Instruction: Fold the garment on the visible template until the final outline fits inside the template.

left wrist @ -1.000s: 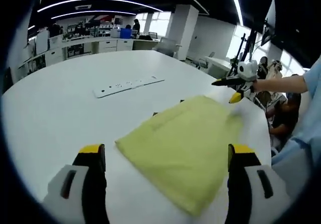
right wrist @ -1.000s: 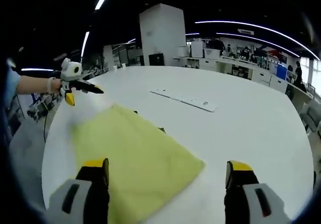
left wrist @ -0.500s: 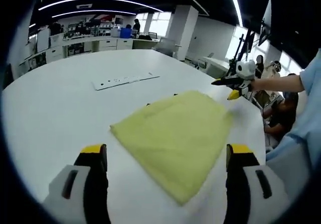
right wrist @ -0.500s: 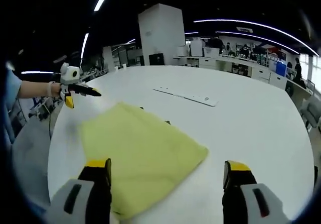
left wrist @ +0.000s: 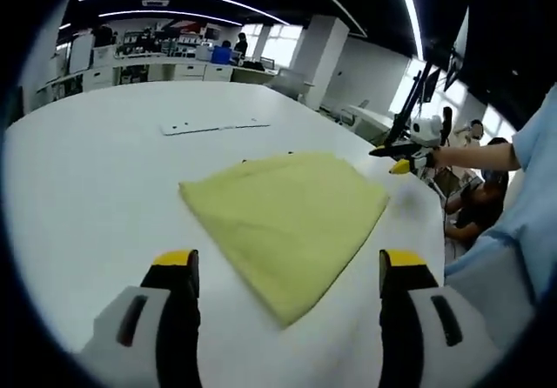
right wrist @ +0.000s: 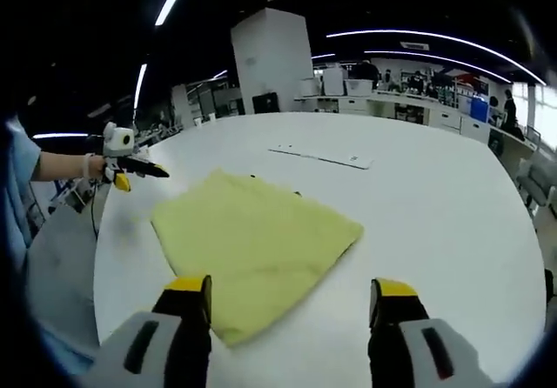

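A yellow garment (left wrist: 287, 218), folded into a flat four-sided shape, lies on the white round table (left wrist: 87, 170). Small dark template marks (left wrist: 244, 159) peek out at its far edge; the rest of the template is hidden beneath it. My left gripper (left wrist: 288, 259) is open and hovers short of the garment's near corner, holding nothing. In the right gripper view the garment (right wrist: 257, 240) lies ahead of my open, empty right gripper (right wrist: 291, 287). The right gripper (left wrist: 402, 155) also shows beyond the garment's right corner, and the left gripper (right wrist: 122, 166) hangs off its left corner.
A long white strip (left wrist: 213, 128) lies on the table behind the garment, also seen as the strip (right wrist: 318, 155). A light blue sleeve (left wrist: 522, 188) and a seated person (left wrist: 474, 214) are by the table's right edge. Desks and shelves line the far wall.
Both cameras have drawn back, so the garment looks smaller and further off. Each gripper has moved away from the garment's side corners. The garment lies still.
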Demonstrator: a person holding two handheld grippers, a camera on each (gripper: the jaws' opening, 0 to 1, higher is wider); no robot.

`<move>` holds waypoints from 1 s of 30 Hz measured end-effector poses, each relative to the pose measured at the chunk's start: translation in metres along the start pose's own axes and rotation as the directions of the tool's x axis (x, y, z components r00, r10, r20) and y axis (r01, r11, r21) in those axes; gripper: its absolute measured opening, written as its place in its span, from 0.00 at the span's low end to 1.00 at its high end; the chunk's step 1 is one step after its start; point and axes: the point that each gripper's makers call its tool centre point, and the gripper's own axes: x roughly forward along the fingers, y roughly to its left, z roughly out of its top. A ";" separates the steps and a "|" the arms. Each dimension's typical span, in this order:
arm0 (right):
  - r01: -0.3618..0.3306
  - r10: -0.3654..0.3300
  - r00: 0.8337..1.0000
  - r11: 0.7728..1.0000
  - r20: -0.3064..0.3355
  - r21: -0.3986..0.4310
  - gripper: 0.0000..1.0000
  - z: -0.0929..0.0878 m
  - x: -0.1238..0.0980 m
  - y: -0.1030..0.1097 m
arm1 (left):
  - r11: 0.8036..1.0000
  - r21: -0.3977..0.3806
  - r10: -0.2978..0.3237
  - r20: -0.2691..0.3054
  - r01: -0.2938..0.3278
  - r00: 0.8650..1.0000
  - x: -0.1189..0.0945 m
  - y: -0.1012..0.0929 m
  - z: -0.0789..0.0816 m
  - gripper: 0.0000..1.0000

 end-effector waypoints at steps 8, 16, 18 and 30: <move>-0.022 0.023 0.999 0.999 -0.028 0.038 0.66 -0.015 -0.007 0.010 | 1.000 -0.025 0.008 -0.017 -0.008 1.000 -0.007 0.002 -0.011 0.78; -0.114 0.122 0.989 0.990 -0.086 0.089 0.42 -0.039 -0.008 0.039 | 0.998 -0.066 -0.012 -0.052 0.009 0.999 -0.009 -0.005 -0.035 0.66; -0.134 0.145 0.985 0.984 -0.092 0.119 0.40 -0.041 -0.008 0.045 | 0.997 -0.083 -0.014 -0.054 0.009 0.998 -0.010 -0.005 -0.038 0.64; -0.161 0.181 0.979 0.969 -0.095 0.188 0.25 -0.054 0.000 0.048 | 0.992 -0.124 -0.037 -0.070 0.028 0.997 -0.006 -0.012 -0.054 0.41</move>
